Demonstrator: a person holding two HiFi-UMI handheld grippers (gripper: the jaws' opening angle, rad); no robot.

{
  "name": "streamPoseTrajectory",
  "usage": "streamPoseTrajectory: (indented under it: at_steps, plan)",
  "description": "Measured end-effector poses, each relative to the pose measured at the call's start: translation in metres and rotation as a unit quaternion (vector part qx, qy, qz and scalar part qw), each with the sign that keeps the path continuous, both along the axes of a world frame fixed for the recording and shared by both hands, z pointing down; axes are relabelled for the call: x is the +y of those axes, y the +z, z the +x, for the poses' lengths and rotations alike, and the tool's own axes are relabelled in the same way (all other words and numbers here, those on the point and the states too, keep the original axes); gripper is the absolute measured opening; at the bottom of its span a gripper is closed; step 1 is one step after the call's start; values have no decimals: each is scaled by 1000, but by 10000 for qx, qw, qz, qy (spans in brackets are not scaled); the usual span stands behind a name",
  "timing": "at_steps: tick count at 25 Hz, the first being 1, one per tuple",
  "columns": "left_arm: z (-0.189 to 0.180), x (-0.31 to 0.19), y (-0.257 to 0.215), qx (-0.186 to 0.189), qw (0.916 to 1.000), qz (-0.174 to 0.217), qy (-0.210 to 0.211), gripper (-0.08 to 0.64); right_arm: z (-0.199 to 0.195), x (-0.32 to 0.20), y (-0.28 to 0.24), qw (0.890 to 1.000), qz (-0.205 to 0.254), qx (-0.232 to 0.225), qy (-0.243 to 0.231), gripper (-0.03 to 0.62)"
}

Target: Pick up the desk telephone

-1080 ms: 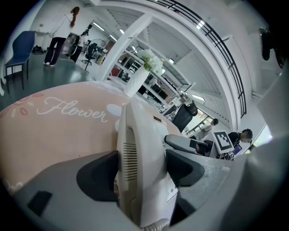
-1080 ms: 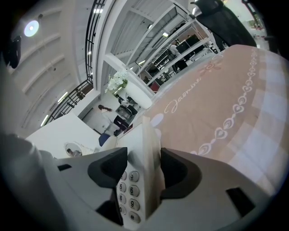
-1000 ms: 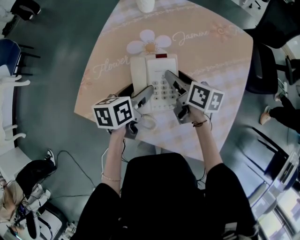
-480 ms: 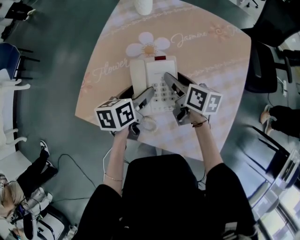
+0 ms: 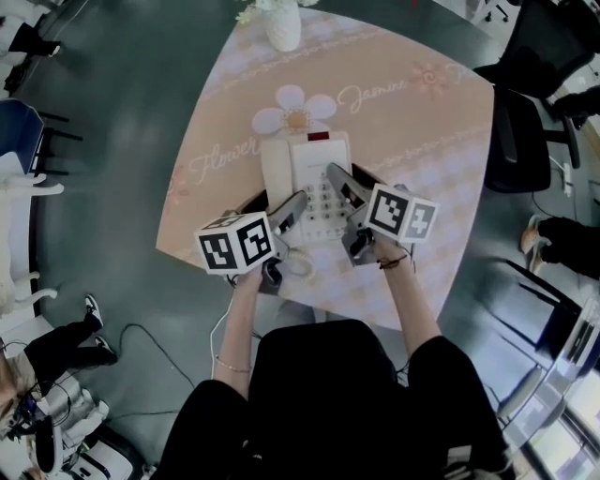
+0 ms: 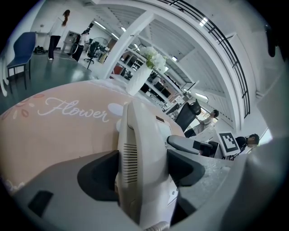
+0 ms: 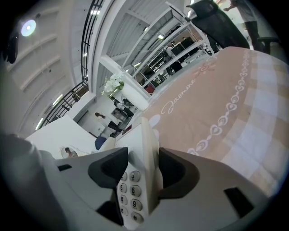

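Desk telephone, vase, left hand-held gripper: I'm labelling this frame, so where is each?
Desk telephone [image 5: 319, 161], head view, on its white base above the keypad.
Vase [image 5: 283, 28], head view, on its white body.
Left hand-held gripper [image 6: 143, 168], left gripper view, midway between its jaws, shut on the telephone.

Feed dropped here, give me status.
Left gripper shut on desk telephone, handset side. Right gripper shut on its keypad edge. Nothing in the way.

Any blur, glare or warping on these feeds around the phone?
Head view: sharp, evenly lit, room edges bowed. Left gripper view: heavy fisheye; the handset looms large, slightly soft. Right gripper view: the desk telephone's keypad digits readable; a ceiling lamp glares top left.
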State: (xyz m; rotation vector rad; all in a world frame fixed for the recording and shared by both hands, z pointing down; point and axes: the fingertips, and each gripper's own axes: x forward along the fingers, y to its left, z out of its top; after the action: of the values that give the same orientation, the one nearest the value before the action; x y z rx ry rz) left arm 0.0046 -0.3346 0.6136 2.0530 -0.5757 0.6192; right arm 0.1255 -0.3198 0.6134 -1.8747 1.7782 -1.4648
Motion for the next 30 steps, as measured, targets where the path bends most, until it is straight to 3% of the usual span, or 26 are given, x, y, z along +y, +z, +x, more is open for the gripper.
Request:
streamPoseTrajectory:
  at_steps: [30]
  plan:
    - [-10, 19, -96, 283, 9987, 406, -130, 322, -6, 21, -104, 9983, 525, 156, 194, 196]
